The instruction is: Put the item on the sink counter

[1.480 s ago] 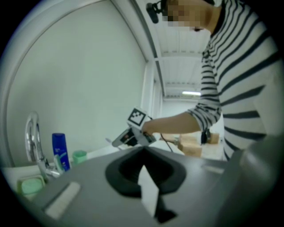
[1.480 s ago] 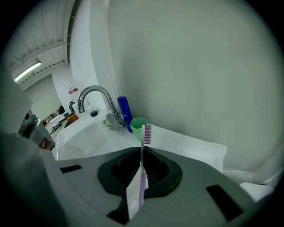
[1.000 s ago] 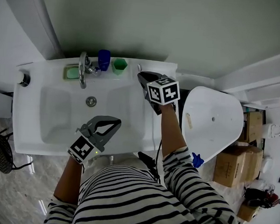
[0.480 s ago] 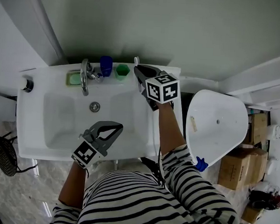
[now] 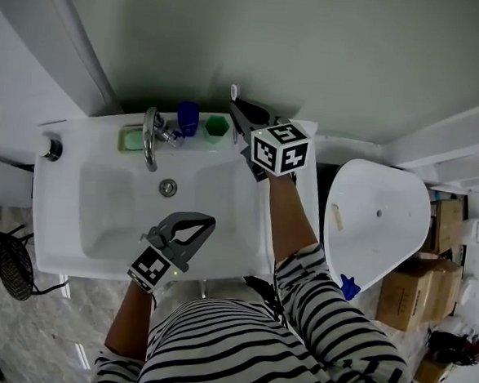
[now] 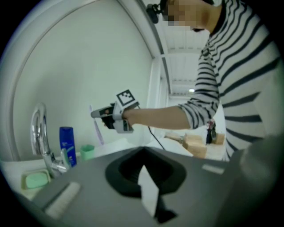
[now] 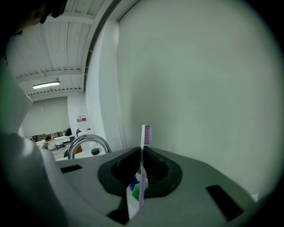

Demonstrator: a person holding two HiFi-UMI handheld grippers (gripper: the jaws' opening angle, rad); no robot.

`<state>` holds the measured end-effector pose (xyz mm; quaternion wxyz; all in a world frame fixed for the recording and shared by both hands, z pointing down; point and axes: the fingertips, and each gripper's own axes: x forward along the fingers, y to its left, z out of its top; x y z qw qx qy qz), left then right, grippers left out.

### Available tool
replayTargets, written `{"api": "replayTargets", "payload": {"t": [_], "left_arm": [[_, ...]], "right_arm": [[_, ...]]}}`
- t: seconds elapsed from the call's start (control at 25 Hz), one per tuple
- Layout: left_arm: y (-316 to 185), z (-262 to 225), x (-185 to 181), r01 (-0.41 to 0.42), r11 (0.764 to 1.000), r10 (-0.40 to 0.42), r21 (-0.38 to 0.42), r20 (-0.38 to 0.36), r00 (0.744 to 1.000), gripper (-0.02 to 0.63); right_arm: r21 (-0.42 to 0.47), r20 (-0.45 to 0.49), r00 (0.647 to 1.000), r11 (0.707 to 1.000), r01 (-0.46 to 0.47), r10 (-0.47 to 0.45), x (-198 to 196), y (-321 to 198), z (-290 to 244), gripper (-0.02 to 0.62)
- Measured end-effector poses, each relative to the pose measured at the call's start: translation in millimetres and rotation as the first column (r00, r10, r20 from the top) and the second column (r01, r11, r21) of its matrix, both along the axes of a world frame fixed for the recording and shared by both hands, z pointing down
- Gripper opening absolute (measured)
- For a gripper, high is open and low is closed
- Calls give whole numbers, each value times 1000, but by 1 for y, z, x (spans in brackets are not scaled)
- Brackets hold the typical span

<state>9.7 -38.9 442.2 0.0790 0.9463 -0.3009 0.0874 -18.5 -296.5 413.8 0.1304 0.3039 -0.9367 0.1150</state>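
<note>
A toothbrush point(image 7: 142, 165) with a white and purple handle stands upright, pinched between the pressed-in jaws of the right gripper point(image 5: 245, 117). Its purple bristled head rises above the jaw tips, close to the pale green wall ahead of them. In the head view the brush head point(image 5: 234, 90) pokes out past the tips, over the back right part of the white sink counter point(image 5: 88, 135); the brush is held up off the counter.

Just left of this gripper's tips sits a green cup point(image 5: 217, 127). Further left stand a blue bottle point(image 5: 187, 117), then the chrome faucet point(image 5: 152, 135), then a green bar of soap point(image 5: 132, 139).

The left gripper point(image 5: 198, 229) hangs nearer the person, above the front edge of the sink, well apart from the right one. Its jaws are pressed together with nothing between them.

To the right gripper's right, beside the sink, lies a white rounded lid point(image 5: 376, 221).
</note>
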Motion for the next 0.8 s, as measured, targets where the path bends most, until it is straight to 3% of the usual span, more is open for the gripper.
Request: {"api": "replayTargets", "payload": {"t": [0.44,0.8], "left_arm": [[-8,8,-8,25,999,-25,-21,3,1000,6],[-16,11,-15,41,999,-41,-25,-4,999,6]], "right_arm": [[57,114,993,998,-18,12,-19,-22,4,24],[28,88,996,999,-21,19,-31,-32,40,25]]}}
